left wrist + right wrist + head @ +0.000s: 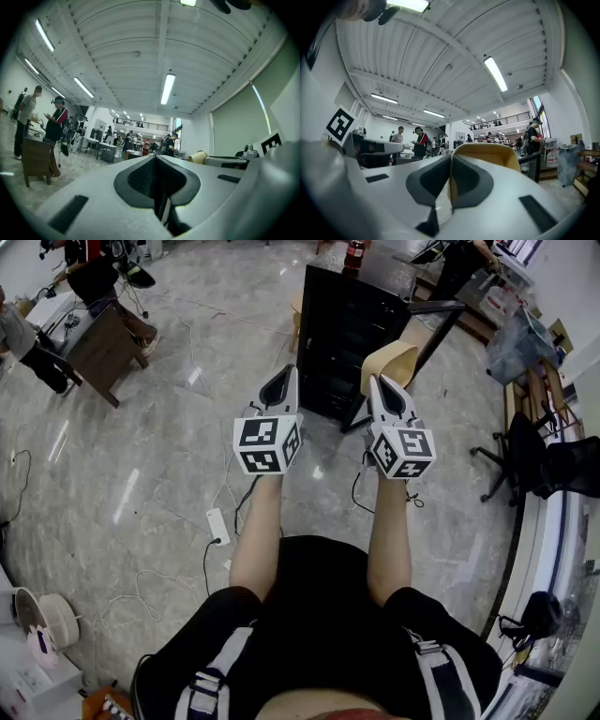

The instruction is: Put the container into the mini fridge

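Observation:
In the head view the black mini fridge (339,334) stands on the floor ahead, a red bottle (354,253) on top and what looks like its door (439,320) swung out to the right. My right gripper (379,381) is shut on the rim of a tan container (394,360), held in the air just in front of the fridge. In the right gripper view the container (492,152) rises behind the closed pads (466,180). My left gripper (284,379) is held level beside it, shut and empty. In the left gripper view its jaws (155,176) meet with nothing between.
A wooden desk (101,345) stands at the far left with people near it. Office chairs (530,460) and a shelf line the right side. A power strip (217,526) and cables lie on the tiled floor near my feet.

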`<state>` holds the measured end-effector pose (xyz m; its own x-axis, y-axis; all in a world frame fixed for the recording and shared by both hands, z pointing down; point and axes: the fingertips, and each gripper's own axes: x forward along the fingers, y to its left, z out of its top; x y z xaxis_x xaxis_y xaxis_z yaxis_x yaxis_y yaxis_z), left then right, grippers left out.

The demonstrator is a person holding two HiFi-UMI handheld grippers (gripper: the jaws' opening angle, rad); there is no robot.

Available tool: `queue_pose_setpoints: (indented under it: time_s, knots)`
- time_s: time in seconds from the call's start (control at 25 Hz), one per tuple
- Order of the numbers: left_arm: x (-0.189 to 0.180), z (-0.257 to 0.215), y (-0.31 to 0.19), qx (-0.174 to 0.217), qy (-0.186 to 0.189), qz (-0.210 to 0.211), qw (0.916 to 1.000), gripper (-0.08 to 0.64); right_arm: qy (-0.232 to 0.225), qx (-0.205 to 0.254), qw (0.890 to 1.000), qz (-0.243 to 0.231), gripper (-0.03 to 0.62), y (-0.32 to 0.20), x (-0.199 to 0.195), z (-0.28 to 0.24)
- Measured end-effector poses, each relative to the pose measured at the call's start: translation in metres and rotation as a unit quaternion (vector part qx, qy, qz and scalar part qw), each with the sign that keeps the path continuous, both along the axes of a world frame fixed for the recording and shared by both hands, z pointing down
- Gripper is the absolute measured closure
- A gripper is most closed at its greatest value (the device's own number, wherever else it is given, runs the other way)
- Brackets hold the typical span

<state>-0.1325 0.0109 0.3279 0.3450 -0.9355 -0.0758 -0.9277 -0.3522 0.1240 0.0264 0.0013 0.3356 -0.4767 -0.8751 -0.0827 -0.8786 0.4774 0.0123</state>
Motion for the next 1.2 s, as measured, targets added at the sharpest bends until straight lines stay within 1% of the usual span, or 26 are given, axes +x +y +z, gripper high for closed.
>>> queue_pose_setpoints:
  time_s: [0.2,0.44,0.64,0.76,0.92,1.2]
  knots:
    - [-0.001,0.002,-0.011,-0.001,0.007,0.002,1.0000,0.549,0.000,0.003,1.000,-0.003,0.574,-0.010,-0.008,-0.001]
    - [0.008,0.017,-0.030,-0.019,0.012,0.019,0.9996,0.550,0.002,-0.012,1.000,0.006,0.574,-0.025,0.004,0.013]
    - [0.015,0.031,-0.058,-0.033,0.014,0.022,0.9991,0.549,0.005,-0.026,1.000,0.002,0.574,-0.051,0.006,0.028]
    - [0.016,0.040,-0.080,-0.034,0.007,0.015,0.9993,0.549,0.003,-0.035,0.999,-0.002,0.574,-0.076,0.005,0.040]
    - [0.013,0.050,-0.123,-0.042,0.005,0.008,0.9991,0.549,0.001,-0.046,0.999,-0.014,0.574,-0.120,0.000,0.054]
    - [0.027,0.054,-0.221,-0.051,0.003,-0.008,0.9987,0.549,-0.007,-0.066,0.997,-0.033,0.574,-0.222,0.007,0.061]
